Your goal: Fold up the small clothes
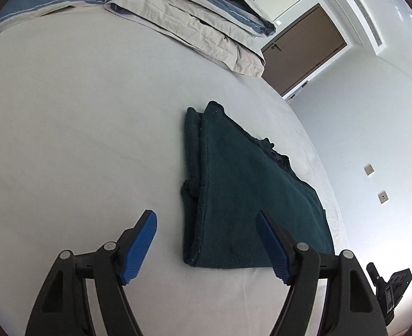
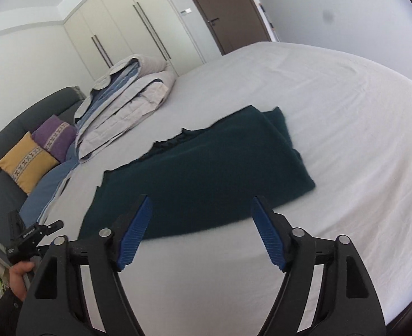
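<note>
both tools (image 1: 207, 240) (image 2: 201, 231) gape empty over folded dark-green garment (image 1: 242, 196) on bed (image 1: 79, 140).

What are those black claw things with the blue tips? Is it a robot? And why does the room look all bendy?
No robot here. A person holds two grabbing tools, one in each hand. Each tool carries a small camera with a very wide lens, which bends the room.

One picture looks along the left gripper, the other along the right gripper. The blue pads are their fingertips. Both stand open and hold nothing.

On the white bed sheet lies a folded dark green fleece garment. Farther off are a folded grey and blue quilt and yellow and purple cushions.
</note>
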A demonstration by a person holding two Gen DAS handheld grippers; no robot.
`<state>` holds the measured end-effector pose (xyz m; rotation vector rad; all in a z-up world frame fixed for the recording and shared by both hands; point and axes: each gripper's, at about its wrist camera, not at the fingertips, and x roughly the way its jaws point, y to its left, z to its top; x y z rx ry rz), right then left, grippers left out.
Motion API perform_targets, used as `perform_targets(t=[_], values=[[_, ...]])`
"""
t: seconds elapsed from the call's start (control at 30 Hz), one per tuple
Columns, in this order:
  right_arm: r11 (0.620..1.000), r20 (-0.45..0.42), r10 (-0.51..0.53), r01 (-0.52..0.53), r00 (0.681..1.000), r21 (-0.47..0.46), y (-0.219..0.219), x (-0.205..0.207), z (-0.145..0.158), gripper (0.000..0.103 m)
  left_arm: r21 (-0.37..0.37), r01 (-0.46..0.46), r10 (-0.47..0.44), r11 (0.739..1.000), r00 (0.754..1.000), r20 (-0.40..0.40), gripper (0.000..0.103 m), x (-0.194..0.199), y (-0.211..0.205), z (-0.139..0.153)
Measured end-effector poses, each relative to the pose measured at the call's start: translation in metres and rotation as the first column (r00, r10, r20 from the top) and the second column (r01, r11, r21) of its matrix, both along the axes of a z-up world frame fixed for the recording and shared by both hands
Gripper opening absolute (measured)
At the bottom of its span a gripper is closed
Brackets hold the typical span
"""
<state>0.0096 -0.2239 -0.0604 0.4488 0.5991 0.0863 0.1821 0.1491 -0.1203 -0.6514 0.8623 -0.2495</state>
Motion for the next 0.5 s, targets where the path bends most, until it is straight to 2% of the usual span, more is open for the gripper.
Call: perform_targets(t=[0.07,0.17,0.23,0.4,0.5], values=[[0.997,0.024,0.050,-0.051,0.998,0.063,0.011,0.004,0.009,0.082,-0.035,0.021,-0.021,0.999,1.000,-0.004,0.075,0.012,0.000,-0.005],[0.982,0.009,0.081,-0.081,0.997,0.168,0.022,0.013,0.015,0.083,-0.064,0.018,-0.022,0.998,0.998,-0.062,0.075,0.035,0.003,-0.019],[0.971,0.010,0.098,-0.098,0.995,0.219,0.030,0.016,0.016,0.083,-0.061,0.016,-0.021,0.998,0.996,-0.086,0.075,0.051,0.003,-0.026],[0.963,0.043,0.135,-0.141,0.990,0.230,0.044,0.018,0.016,0.083,-0.025,0.071,-0.073,0.997,0.993,-0.098,0.074,0.082,-0.007,-0.030],[0.955,0.028,0.159,-0.161,0.987,0.247,0.049,0.023,0.011,0.083,-0.055,0.070,-0.076,0.996,0.990,-0.116,0.071,0.095,-0.005,-0.036]])
